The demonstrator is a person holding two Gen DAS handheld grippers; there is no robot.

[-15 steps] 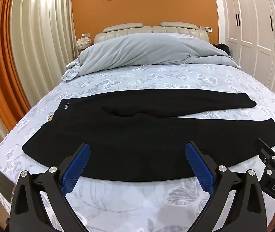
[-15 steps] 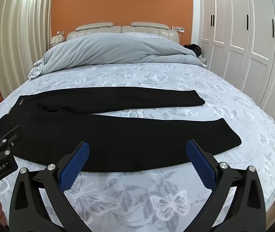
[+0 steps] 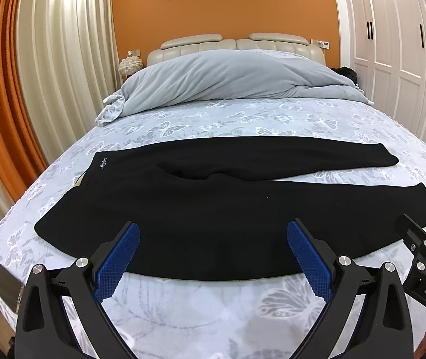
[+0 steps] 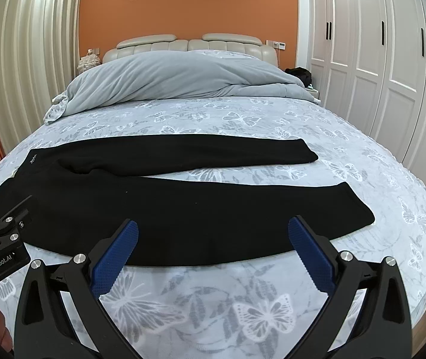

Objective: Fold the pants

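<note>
Black pants (image 3: 213,209) lie flat across the bed, waistband to the left, both legs stretched to the right and slightly apart. They also show in the right wrist view (image 4: 183,206). My left gripper (image 3: 213,239) is open and empty, held above the near edge of the pants around the seat. My right gripper (image 4: 213,236) is open and empty above the near leg. Each gripper's body shows at the edge of the other's view: the right gripper (image 3: 422,257) and the left gripper (image 4: 0,251).
The bed (image 3: 213,314) has a pale butterfly-print sheet. A grey duvet (image 3: 228,80) is heaped at the headboard. Curtains (image 3: 48,74) hang on the left and white wardrobe doors (image 4: 392,68) stand on the right. A dark phone-like object (image 3: 6,287) lies at the bed's near left corner.
Both grippers have edged slightly forward toward the pants. The pants have not moved.
</note>
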